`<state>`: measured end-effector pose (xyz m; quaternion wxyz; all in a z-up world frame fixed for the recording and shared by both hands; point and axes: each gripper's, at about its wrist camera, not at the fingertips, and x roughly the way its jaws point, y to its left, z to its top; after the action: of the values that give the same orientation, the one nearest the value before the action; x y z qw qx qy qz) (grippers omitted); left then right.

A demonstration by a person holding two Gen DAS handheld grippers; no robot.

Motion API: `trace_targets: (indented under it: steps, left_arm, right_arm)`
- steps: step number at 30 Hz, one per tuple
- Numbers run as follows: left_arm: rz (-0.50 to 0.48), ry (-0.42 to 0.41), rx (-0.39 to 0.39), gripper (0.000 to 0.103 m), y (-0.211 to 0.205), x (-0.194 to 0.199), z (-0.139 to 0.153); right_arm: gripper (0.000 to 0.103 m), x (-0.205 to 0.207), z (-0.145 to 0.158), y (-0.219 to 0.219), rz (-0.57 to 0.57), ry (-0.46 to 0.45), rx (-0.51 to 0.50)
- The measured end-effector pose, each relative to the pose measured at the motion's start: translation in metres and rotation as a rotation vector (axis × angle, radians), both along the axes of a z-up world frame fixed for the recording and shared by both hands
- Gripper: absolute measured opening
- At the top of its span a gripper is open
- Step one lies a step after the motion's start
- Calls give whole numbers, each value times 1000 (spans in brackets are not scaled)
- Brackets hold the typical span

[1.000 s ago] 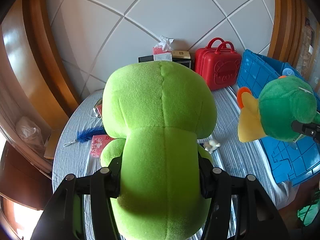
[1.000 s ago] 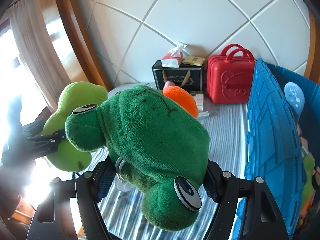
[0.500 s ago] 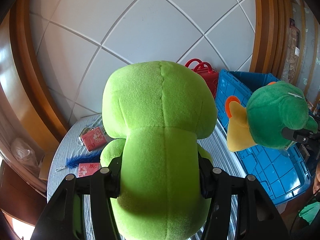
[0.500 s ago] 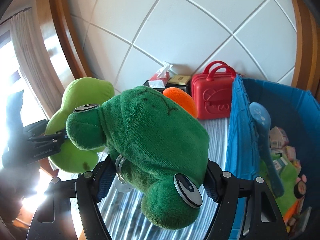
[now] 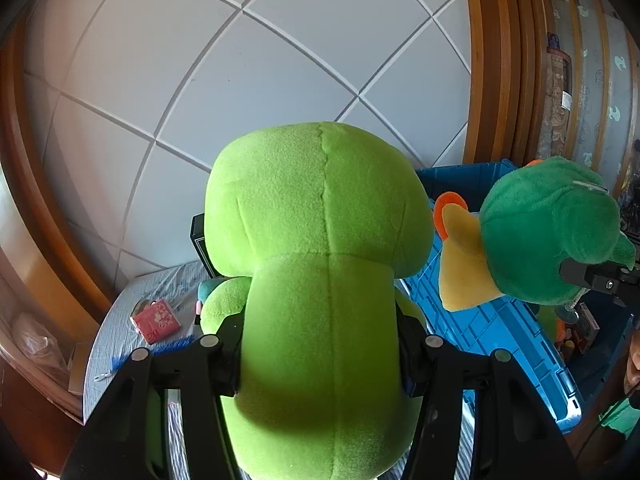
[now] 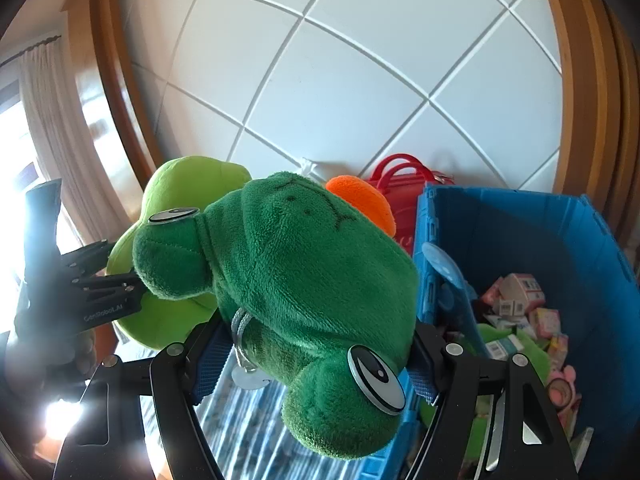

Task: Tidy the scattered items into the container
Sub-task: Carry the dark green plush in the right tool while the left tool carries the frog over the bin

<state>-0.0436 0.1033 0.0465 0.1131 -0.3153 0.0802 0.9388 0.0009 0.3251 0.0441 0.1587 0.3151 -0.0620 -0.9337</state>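
Left tool (image 5: pixel 320 356) pinches one lime plush (image 5: pixel 320 264); right tool (image 6: pixel 308 356) pinches one dark green frog plush (image 6: pixel 304 264) beside one blue crate (image 6: pixel 560 240).

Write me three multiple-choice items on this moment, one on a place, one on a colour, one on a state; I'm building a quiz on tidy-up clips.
1. Where is the blue crate relative to the dark green frog plush in the right wrist view?
A. to its left
B. to its right
C. not in view

2. What colour is the case behind the frog plush?
A. red
B. yellow
C. black

3. What is the left gripper doing?
A. hanging open
B. shut on nothing
C. clamping the lime green plush

Answers: 1 B, the crate fills the right side. 2 A, its red handles show above the plush. 3 C, both fingers press into the plush's sides.
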Motion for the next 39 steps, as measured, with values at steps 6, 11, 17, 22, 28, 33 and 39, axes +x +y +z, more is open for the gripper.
trace_targets:
  steps: [6, 11, 17, 22, 28, 33, 39]
  left_arm:
    - [-49, 20, -9, 54, 37, -8, 7]
    - [-99, 20, -9, 54, 71, -15, 7]
    - [-171, 28, -33, 54, 116, -17, 7]
    - [-234, 30, -53, 54, 154, -20, 10]
    - [-291, 33, -55, 54, 185, -25, 14]
    - [-324, 41, -53, 54, 211, -31, 17]
    - [-360, 29, -65, 54, 240, -44, 13]
  right_arm:
    - [75, 9, 10, 34, -46, 23, -9]
    - [75, 12, 16, 65, -91, 39, -13]
    - [75, 16, 19, 106, -158, 48, -22]
    - [76, 23, 19, 138, -219, 56, -40]
    - [76, 32, 19, 171, -278, 59, -44]
    - [76, 39, 20, 193, -326, 59, -24]
    - [76, 43, 15, 217, -383, 38, -19]
